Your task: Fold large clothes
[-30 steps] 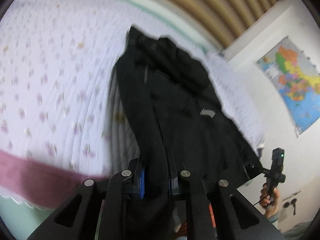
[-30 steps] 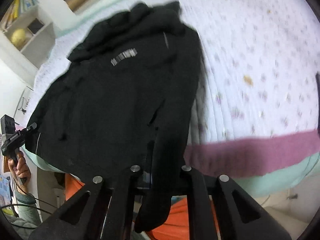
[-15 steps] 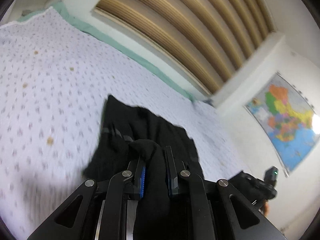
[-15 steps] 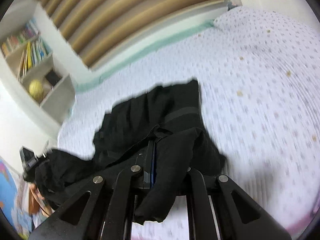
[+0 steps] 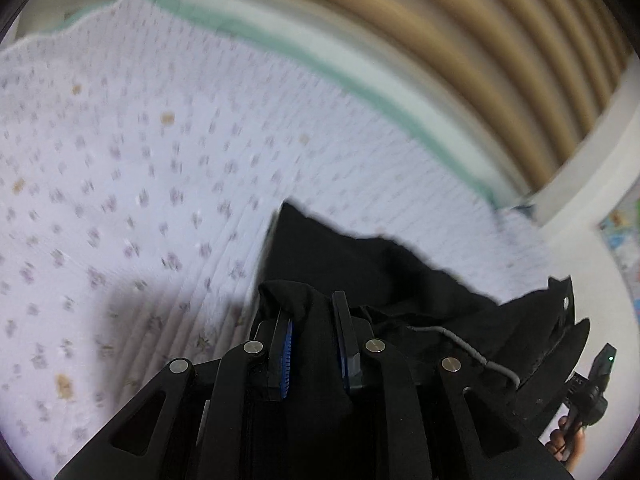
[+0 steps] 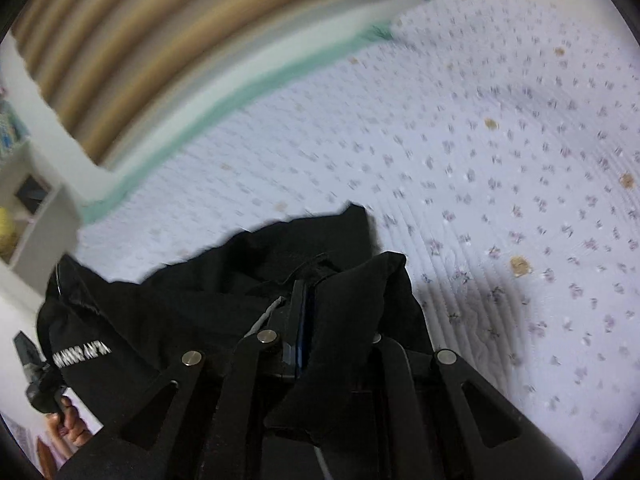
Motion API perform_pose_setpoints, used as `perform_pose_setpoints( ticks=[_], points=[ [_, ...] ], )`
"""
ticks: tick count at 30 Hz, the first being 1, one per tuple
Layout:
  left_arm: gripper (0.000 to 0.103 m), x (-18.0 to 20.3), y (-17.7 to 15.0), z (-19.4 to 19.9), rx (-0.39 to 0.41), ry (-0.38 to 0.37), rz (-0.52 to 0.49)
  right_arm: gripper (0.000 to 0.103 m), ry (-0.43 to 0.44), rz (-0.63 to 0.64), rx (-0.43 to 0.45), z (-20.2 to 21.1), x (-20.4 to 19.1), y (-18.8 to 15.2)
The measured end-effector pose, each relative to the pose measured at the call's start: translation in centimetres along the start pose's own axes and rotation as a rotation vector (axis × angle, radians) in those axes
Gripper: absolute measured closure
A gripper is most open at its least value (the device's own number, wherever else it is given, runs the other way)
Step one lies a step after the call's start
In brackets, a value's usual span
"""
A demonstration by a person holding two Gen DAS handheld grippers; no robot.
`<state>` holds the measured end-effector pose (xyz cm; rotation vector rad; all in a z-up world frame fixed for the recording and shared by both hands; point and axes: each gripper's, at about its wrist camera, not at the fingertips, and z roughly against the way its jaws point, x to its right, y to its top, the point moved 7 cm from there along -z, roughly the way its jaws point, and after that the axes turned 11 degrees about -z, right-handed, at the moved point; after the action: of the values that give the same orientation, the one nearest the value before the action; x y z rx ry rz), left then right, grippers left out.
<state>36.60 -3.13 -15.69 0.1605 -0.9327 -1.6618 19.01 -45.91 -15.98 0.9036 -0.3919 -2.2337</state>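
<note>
A large black jacket with a grey drawstring lies partly on the bed and is bunched up toward both grippers. My left gripper is shut on a fold of its black cloth between blue pads. In the right wrist view the same jacket shows white lettering on its left part. My right gripper is shut on another fold of the jacket, which drapes over its right finger. The other hand's gripper shows at each view's lower edge.
The bed has a white quilt with small purple flowers and a mint green edge. A tan ribbed headboard stands behind it. A white shelf stands at the left in the right wrist view, and a map hangs on the wall.
Both grippers have carried the jacket's held edge forward over the bed. The jacket, spread long a second ago, is now doubled over with its far part lying on the quilt.
</note>
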Motion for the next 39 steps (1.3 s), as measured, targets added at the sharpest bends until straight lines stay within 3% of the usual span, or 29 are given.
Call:
perform_pose_setpoints(
  ticks=[5,11,14,16,17,20,21,22,24,27,32,37,39],
  points=[
    [0.081,-1.3,-2.1,-4.9,-0.082,0.048,-0.01,0.091,-0.109,0.025,-0.072,-6.2,2.1,-1.5],
    [0.081,-0.1,-1.6,-3.2,-0.073,0.048,-0.134,0.086,-0.148,0.1,-0.062,-6.8,1.7,-1.8],
    [0.075,0.1,-1.4,0.0,-0.069,-0.055,-0.185,0.078,-0.059,0.103,-0.067,-4.1,1.6,-1.3],
    [0.061,-0.3,-1.4,2.8,-0.072,-0.186,-0.183,0.065,0.047,0.086,-0.075,-1.4,1.7,-1.0],
    [0.059,-0.8,-1.5,4.4,-0.06,-0.251,-0.162,0.06,0.084,0.079,-0.079,-0.2,1.5,-1.1],
    [0.043,-2.0,-1.2,9.1,0.04,-0.4,-0.12,0.033,0.209,0.056,-0.087,3.2,2.1,-0.9],
    [0.033,-2.2,-1.1,10.1,0.068,-0.407,-0.119,0.023,0.225,0.064,-0.064,4.5,2.4,-0.8],
    [0.025,-2.7,-1.0,11.2,0.11,-0.385,-0.128,0.019,0.223,0.072,-0.047,5.3,2.2,-0.9],
    [0.023,-2.7,-0.9,11.6,0.132,-0.318,-0.157,0.018,0.192,0.114,0.004,6.4,2.3,-0.9],
    [0.023,-1.9,-0.8,9.3,0.082,-0.238,-0.203,0.018,0.163,0.153,0.015,5.9,1.9,-0.7],
    [0.024,0.0,-1.1,5.1,0.028,-0.084,-0.395,0.018,0.114,0.248,0.006,2.9,1.0,0.1],
    [0.023,-0.6,-0.3,1.2,-0.031,-0.126,-0.39,0.018,0.074,0.281,-0.044,-2.1,1.2,2.0],
    [0.023,-0.3,0.6,-1.0,-0.082,-0.189,-0.351,0.018,0.047,0.264,-0.084,-4.7,1.7,3.2]
  ],
)
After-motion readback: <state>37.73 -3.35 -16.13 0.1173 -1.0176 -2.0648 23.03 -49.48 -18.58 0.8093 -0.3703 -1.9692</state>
